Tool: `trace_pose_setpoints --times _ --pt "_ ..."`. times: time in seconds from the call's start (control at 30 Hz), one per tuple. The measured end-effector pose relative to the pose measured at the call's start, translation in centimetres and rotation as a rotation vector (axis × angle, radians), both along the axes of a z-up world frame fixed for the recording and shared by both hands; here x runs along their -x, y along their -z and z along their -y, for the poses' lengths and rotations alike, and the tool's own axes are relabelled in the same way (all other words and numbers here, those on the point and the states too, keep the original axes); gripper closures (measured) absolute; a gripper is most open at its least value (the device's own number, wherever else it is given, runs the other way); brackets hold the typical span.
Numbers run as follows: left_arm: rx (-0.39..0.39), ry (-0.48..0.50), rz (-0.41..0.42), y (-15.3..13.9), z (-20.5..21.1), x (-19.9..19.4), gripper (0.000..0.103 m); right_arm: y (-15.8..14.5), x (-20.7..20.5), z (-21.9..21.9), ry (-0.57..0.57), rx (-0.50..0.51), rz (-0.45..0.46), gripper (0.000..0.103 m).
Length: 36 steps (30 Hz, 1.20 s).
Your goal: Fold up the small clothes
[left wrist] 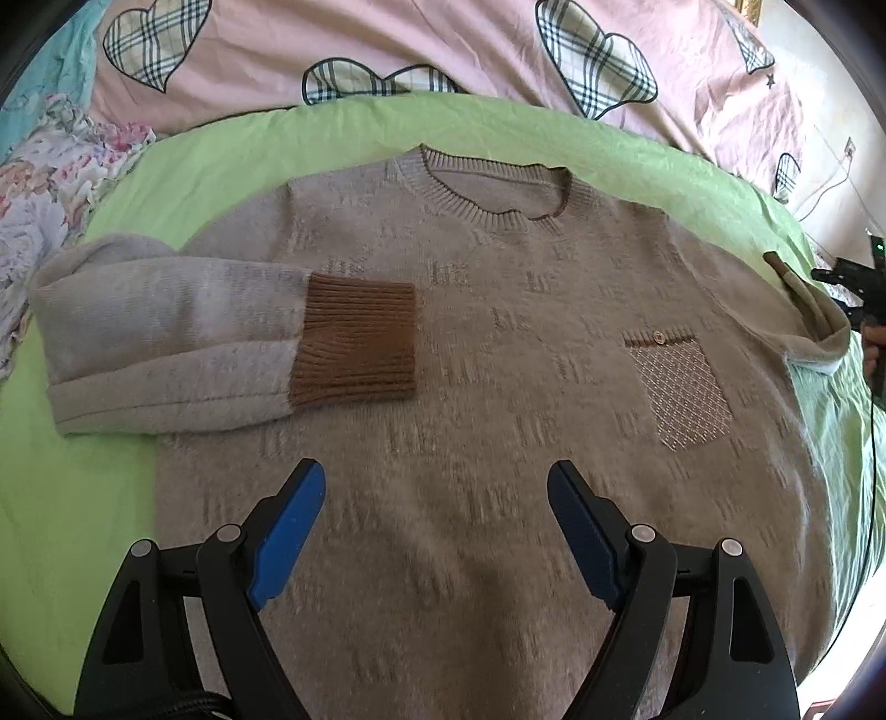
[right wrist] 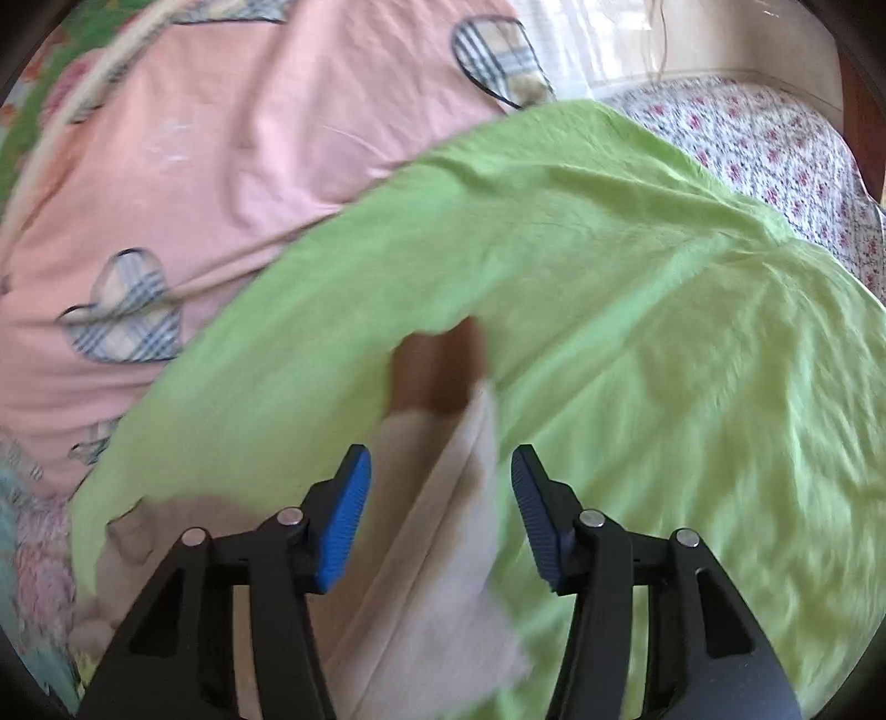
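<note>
A beige knit sweater (left wrist: 470,343) lies face up on a green sheet (left wrist: 232,138). Its left sleeve (left wrist: 183,338) is folded across the chest, with the brown cuff (left wrist: 360,343) near the middle. A patterned chest pocket (left wrist: 681,393) is on the right. My left gripper (left wrist: 437,498) is open above the sweater's lower body. In the right wrist view my right gripper (right wrist: 440,476) is open, with the other sleeve (right wrist: 443,498) and its brown cuff (right wrist: 437,371) lying between the fingers on the green sheet (right wrist: 637,332). That view is blurred.
A pink duvet with checked hearts (left wrist: 387,50) lies beyond the green sheet. Floral bedding (left wrist: 50,183) is at the left. My right gripper shows as a dark shape at the right edge of the left wrist view (left wrist: 858,299). A floral sheet (right wrist: 775,149) lies far right.
</note>
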<state>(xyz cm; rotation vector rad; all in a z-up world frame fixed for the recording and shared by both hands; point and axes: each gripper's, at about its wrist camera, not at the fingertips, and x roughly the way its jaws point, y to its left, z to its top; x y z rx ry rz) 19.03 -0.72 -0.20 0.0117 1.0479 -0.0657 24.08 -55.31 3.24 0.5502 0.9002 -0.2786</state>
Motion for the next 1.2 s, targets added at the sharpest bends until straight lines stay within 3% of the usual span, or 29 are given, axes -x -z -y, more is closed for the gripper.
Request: trace_pose_setpoints --times 0.13,0.17,0.23,0.27,0.47,0.67,0.93,1.13,1.2 --pt "0.000 0.001 -0.014 0.7 0.1 -0.5 0.020 2.3 -2.9 1.6 -0.013 -0.047 -0.073 0.050" --pt "0.001 0.002 -0.020 0.9 0.1 -0.6 0.020 2.7 -3.4 1.9 -0.018 -0.054 -0.085 0.055" --pt "0.003 0.004 -0.026 1.1 0.1 -0.8 0.020 3.1 -4.1 2.0 -0.041 -0.051 -0.105 0.077" --pt "0.006 0.004 -0.024 1.2 0.1 -0.8 0.020 2.8 -4.1 1.7 -0.062 -0.061 -0.094 0.096" --pt "0.040 0.004 -0.026 1.3 0.0 -0.8 0.020 -1.7 -2.3 -3.5 -0.160 -0.078 0.056 0.096" --pt "0.092 -0.007 -0.006 0.7 -0.7 0.5 0.020 -4.2 -1.2 -14.5 -0.349 -0.192 0.167 0.096" --pt "0.170 -0.033 0.022 0.1 -3.6 2.8 0.020 -2.4 -1.0 -30.7 -0.559 -0.388 0.237 0.096" --pt "0.250 -0.066 0.045 0.0 -6.5 4.3 0.020 0.7 -0.8 -41.4 -0.720 -0.490 0.179 0.096" --pt "0.266 -0.068 0.050 0.0 -7.1 4.3 0.020 1.8 -0.5 -43.1 -0.755 -0.510 0.151 0.096"
